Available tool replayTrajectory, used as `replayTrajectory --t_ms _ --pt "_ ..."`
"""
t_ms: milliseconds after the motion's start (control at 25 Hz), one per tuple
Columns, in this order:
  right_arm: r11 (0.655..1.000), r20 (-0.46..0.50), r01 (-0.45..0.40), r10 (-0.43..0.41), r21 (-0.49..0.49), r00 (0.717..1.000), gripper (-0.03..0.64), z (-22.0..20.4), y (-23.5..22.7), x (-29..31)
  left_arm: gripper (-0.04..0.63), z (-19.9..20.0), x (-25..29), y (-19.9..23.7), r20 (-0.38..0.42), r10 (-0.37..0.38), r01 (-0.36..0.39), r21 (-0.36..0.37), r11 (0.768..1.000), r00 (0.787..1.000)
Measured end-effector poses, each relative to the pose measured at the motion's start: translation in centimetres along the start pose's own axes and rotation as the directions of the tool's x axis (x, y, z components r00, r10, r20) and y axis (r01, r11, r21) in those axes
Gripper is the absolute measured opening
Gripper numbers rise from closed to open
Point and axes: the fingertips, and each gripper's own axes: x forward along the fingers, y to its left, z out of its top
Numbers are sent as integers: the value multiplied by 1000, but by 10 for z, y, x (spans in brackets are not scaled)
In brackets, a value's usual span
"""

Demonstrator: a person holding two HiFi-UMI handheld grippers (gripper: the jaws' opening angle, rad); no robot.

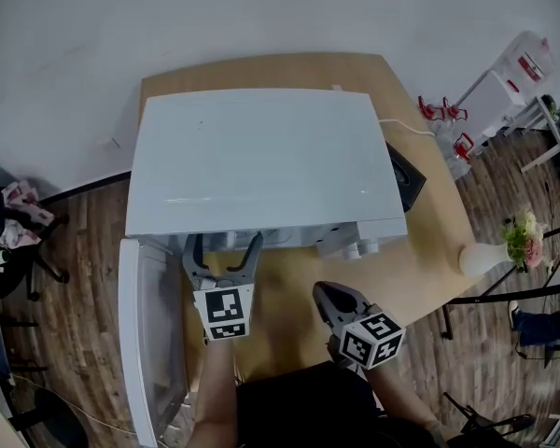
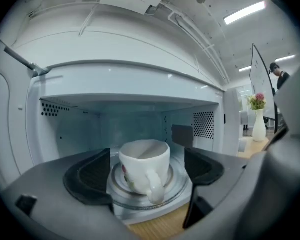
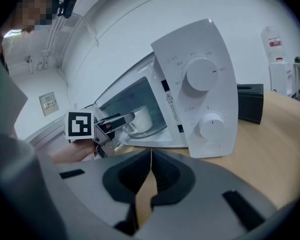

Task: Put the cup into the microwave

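Note:
A white cup (image 2: 144,166) stands upright on the glass turntable (image 2: 172,194) inside the white microwave (image 1: 261,161), with its handle turned toward me. My left gripper (image 2: 147,174) is at the oven's opening. Its jaws are open, one on each side of the cup, with a gap on both sides. From the right gripper view, the cup (image 3: 141,118) sits in the cavity, just beyond the left gripper (image 3: 121,121). My right gripper (image 1: 331,299) hangs over the table in front of the control panel (image 3: 200,94), shut with nothing in it.
The microwave door (image 1: 142,343) swings open to the left, past the wooden table's (image 1: 289,306) front edge. A black box (image 1: 406,177) sits to the right of the oven. A white vase of flowers (image 1: 504,245) stands near the table's right corner.

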Motion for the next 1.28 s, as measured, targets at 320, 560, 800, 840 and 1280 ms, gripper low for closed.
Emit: replayTrajectory --t_ms 320,560,800,840,1280 --pt "1000 34 -27 26 13 999 -5 -2 10 -16 443 -3 -28 -8 -16 8 -8 -32 999 1000" --pt "999 60 -41 41 1 997 -5 -1 18 -27 443 -6 -49 -18 -41 1 -3 -46 999 999" --pt "999 86 -37 36 16 996 -5 0 20 -41 443 -8 -66 -29 -68 -8 3 -69 998 998" --pt "999 90 -36 34 16 995 -6 0 20 -43 442 -9 -68 -32 -74 -13 8 -68 998 997" --pt "999 131 -42 40 17 991 -6 3 23 -59 442 -7 -101 -62 -99 -95 83 -123 989 991"
